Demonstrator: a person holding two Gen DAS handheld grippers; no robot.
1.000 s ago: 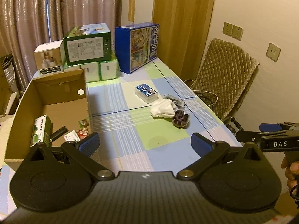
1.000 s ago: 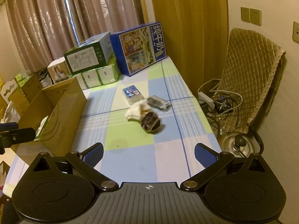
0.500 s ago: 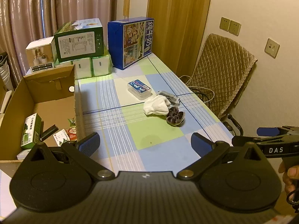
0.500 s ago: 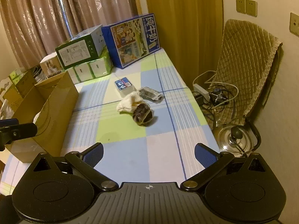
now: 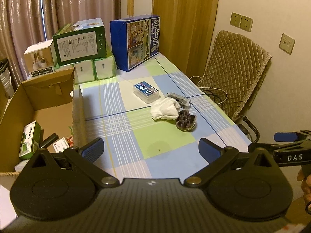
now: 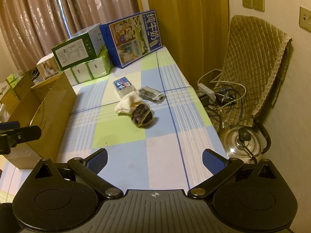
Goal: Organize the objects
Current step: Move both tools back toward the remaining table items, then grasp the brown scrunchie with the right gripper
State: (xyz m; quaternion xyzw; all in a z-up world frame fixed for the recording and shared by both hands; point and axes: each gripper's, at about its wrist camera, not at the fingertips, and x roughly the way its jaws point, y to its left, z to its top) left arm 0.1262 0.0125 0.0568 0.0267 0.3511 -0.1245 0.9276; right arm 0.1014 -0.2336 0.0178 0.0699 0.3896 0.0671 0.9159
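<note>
**Both claws wide and empty over the checked cloth**

Landmark: white sock [image 5: 164, 110], soft, knitted, crumpled in a lump near the middle of the table [image 5: 124, 101]. The table wore a smooth cloth of blue, green and pale squares with thin white and blue lines.

Touching the sock on its near-right side lay a dark scrunchie [image 5: 185, 120], gathered into puffy folds. Just behind the sock: a flat rectangular clear case [image 5: 146, 91] with a blue printed top. Behind and right of the sock, touching it: a crinkled clear packet [image 6: 150, 95] with dark contents.

Well left of the sock stood an open cardboard box [image 5: 48, 104], plain brown, flaps up. Inside it: an upright green-and-white carton [image 5: 29, 140], a black stick-shaped item [image 5: 49, 140], a small white card or pack [image 5: 60, 147]; more beneath could not be made out.

Far behind the sock, against the curtain: a blue milk carton case [image 5: 136, 40], a green box [image 5: 80, 42] stacked on white-and-green packs [image 5: 95, 69], a small white box [image 5: 39, 59].

Right of the sock, off the table: a quilted tan chair [image 6: 254, 64], tangled cables, a shiny steel kettle [image 6: 243, 141] on the floor.

Left gripper [image 5: 151, 148]: blue ribbed pads far apart, holding nothing, above the table's near end. Right gripper [image 6: 154, 160]: likewise spread wide, empty, nearer than the sock.
</note>
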